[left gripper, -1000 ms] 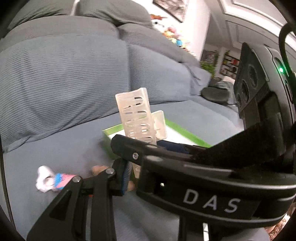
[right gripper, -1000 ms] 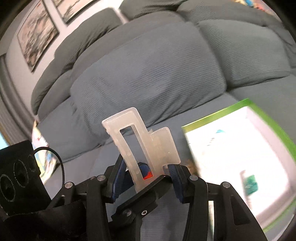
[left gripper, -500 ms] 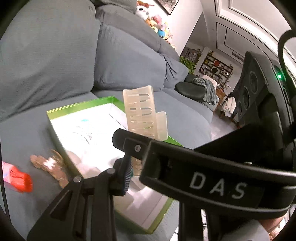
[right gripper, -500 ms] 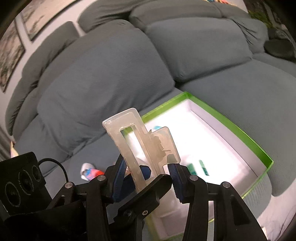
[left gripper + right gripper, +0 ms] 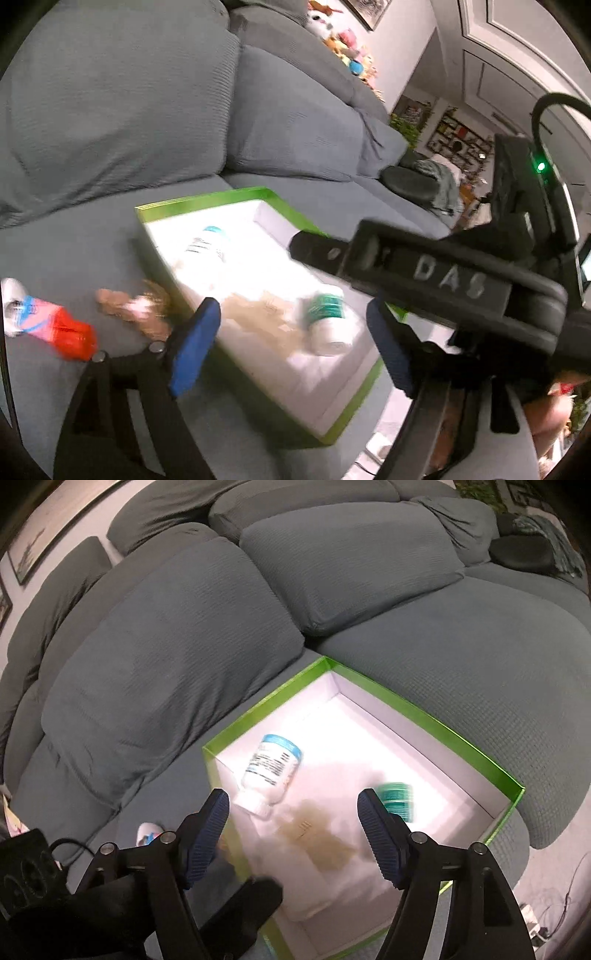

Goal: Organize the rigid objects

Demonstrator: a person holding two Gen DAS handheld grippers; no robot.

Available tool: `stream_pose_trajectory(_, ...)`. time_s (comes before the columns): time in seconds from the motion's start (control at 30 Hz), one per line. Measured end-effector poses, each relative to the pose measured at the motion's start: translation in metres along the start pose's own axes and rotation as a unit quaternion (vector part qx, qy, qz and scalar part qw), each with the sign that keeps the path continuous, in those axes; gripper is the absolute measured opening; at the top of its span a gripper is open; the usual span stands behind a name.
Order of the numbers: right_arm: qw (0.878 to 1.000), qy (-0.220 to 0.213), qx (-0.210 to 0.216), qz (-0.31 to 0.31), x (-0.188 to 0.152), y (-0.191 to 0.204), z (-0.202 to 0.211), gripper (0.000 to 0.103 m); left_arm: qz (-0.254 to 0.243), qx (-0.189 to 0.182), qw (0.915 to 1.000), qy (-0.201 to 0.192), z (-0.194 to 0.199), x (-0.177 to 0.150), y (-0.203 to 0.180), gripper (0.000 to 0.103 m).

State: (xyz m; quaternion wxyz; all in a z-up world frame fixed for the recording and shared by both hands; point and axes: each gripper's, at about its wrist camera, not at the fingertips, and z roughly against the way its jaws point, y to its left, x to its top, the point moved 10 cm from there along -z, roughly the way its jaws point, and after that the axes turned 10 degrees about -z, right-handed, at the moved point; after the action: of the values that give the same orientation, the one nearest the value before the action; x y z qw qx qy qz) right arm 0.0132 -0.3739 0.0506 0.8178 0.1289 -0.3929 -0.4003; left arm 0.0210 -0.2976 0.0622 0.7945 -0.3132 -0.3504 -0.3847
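A green-edged white box [image 5: 424, 709] lies on the grey sofa seat; it also shows in the left wrist view [image 5: 207, 201]. Inside lie a white bottle with a blue label [image 5: 271, 768], a white bottle with a green label [image 5: 328, 317], which also shows in the right wrist view [image 5: 395, 795], and a blurred translucent tan piece [image 5: 314, 834]. My right gripper [image 5: 295, 834] is open and empty above the box's near end. My left gripper [image 5: 291, 347] is open and empty over the box.
On the seat left of the box lie a small brown figure [image 5: 129, 308] and a red-and-pink toy with a white end [image 5: 48, 325]. Sofa back cushions [image 5: 177, 657] rise behind. A black round cushion [image 5: 410, 182] sits far right.
Both grippers held the translucent plastic piece together; now both are open and the piece lies blurred in the box. Both cameras swung over the box.
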Motion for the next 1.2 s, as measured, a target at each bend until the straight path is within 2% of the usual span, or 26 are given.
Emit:
stream_pose_trajectory(0.07, 1.000, -0.002, 0.018, 0.010, -0.001, 0.015, 0.001, 0.075, 0.011, 0.029, 0.9995, -0.006, 0.013, -0.001, 0.017, 0.081)
stream_pose_trajectory(0.13, 0.998, 0.005, 0.056, 0.028, -0.007, 0.040, 0.000, 0.082, 0.031, 0.064, 0.9975, -0.008, 0.021, -0.006, 0.038, 0.081)
stream_pose_trajectory(0.2, 0.994, 0.025, 0.096, 0.047, -0.018, 0.065, -0.005, 0.082, 0.054, 0.095, 0.9940, -0.008, 0.032, -0.014, 0.061, 0.081)
stream_pose_trajectory(0.33, 0.982, 0.076, 0.146, 0.089, -0.047, 0.109, -0.019, 0.082, 0.101, 0.161, 0.9818, 0.005, 0.049, -0.032, 0.108, 0.081)
stream_pose_trajectory(0.43, 0.973, 0.111, 0.170, 0.106, -0.068, 0.133, -0.032, 0.082, 0.139, 0.187, 0.9726, 0.004, 0.061, -0.042, 0.135, 0.081)
stream_pose_trajectory(0.57, 0.966, 0.156, 0.160, 0.127, -0.095, 0.150, -0.059, 0.082, 0.171, 0.201, 0.9645, 0.004, 0.073, -0.054, 0.160, 0.081)
stream_pose_trajectory(0.77, 0.965, 0.190, 0.119, 0.135, -0.109, 0.152, -0.097, 0.082, 0.195, 0.209, 0.9578, 0.027, 0.068, -0.064, 0.178, 0.082)
stream_pose_trajectory(1.0, 0.962, 0.220, 0.087, 0.136, -0.119, 0.145, -0.131, 0.082, 0.205, 0.190, 0.9584, 0.058, 0.049, -0.075, 0.187, 0.082)
stream_pose_trajectory(1.2, 0.957, 0.240, 0.083, 0.139, -0.124, 0.144, -0.151, 0.082, 0.190, 0.163, 0.9648, 0.081, 0.032, -0.079, 0.187, 0.082)
